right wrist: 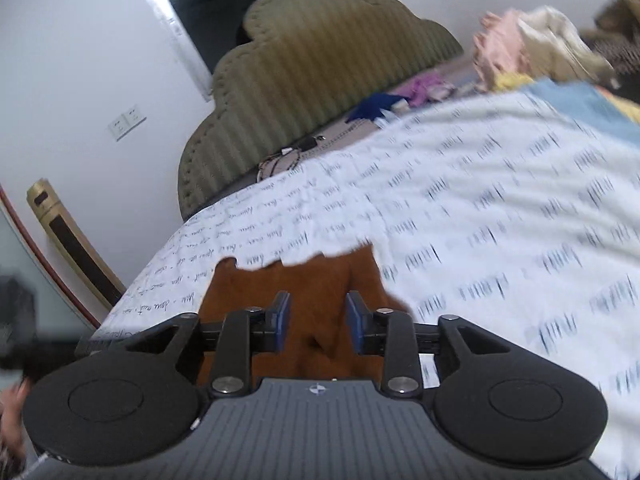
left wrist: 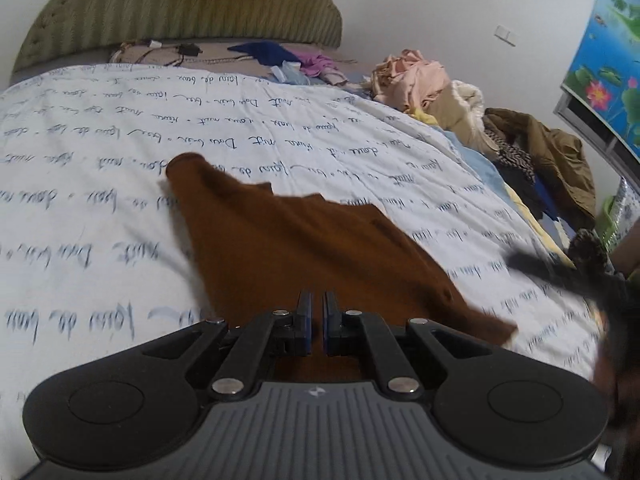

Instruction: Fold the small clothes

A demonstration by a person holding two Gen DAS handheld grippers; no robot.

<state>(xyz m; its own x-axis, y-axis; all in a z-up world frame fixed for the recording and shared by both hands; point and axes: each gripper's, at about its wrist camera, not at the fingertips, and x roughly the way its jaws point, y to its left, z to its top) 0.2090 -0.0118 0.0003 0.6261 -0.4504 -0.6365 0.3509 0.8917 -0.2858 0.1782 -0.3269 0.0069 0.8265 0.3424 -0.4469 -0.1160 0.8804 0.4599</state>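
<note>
Garment (left wrist: 304, 248) beneath both hand-held grippers

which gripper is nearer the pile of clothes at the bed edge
Right, probably. The right gripper, jaws open over the brown garment, shows at the right of the left wrist view, on the pile of clothes side; the left gripper sits farther from it.

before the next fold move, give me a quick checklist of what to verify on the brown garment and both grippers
1. Left gripper closed on the rust-brown knit garment: cannot tell, jaws nearly shut, pinch hidden.
2. Right gripper gripping: not ok, jaws open, cloth loose between.
3. Garment flat: not ok, far end bunched.
4. White script-printed bedsheet free around garment: ok.
5. Clothes pile apart from garment: ok.
</note>
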